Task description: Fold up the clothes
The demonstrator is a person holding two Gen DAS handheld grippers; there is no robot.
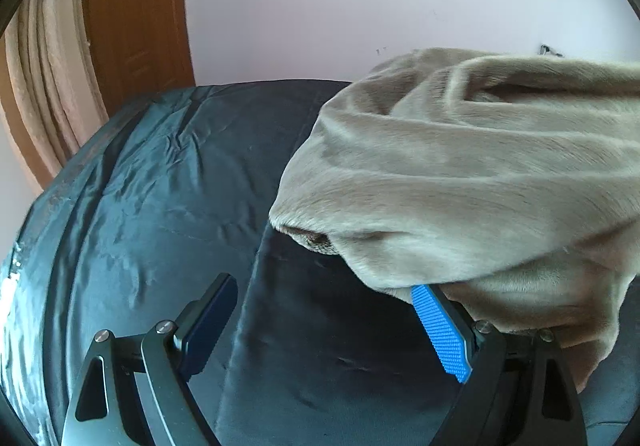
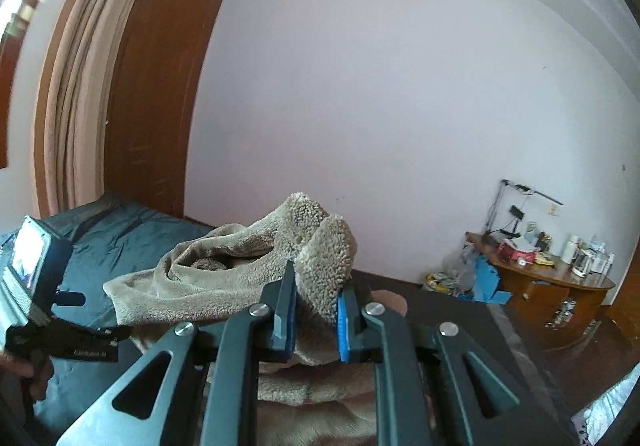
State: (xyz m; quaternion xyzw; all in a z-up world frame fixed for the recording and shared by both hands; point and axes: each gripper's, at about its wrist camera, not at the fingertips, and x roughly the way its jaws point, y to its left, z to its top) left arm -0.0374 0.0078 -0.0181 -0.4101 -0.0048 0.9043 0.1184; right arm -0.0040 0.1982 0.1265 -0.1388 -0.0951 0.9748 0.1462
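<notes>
The right hand-held gripper [image 2: 316,310] is nearly closed, its pads clamped on a fold of the beige fleece garment [image 2: 224,270], holding that part raised above the bed [image 2: 100,242]. The left hand-held gripper [image 1: 332,318] stands wide open with nothing gripped; the garment drapes over the tip of its blue-padded finger [image 1: 438,330]. The garment is smooth-piled outside with a curly lining, bunched in soft folds on the bed's right part. The dark teal bed cover lies bare to the left, up to a curtain [image 1: 48,93]; a plain wall [image 2: 380,105] stands behind.
</notes>
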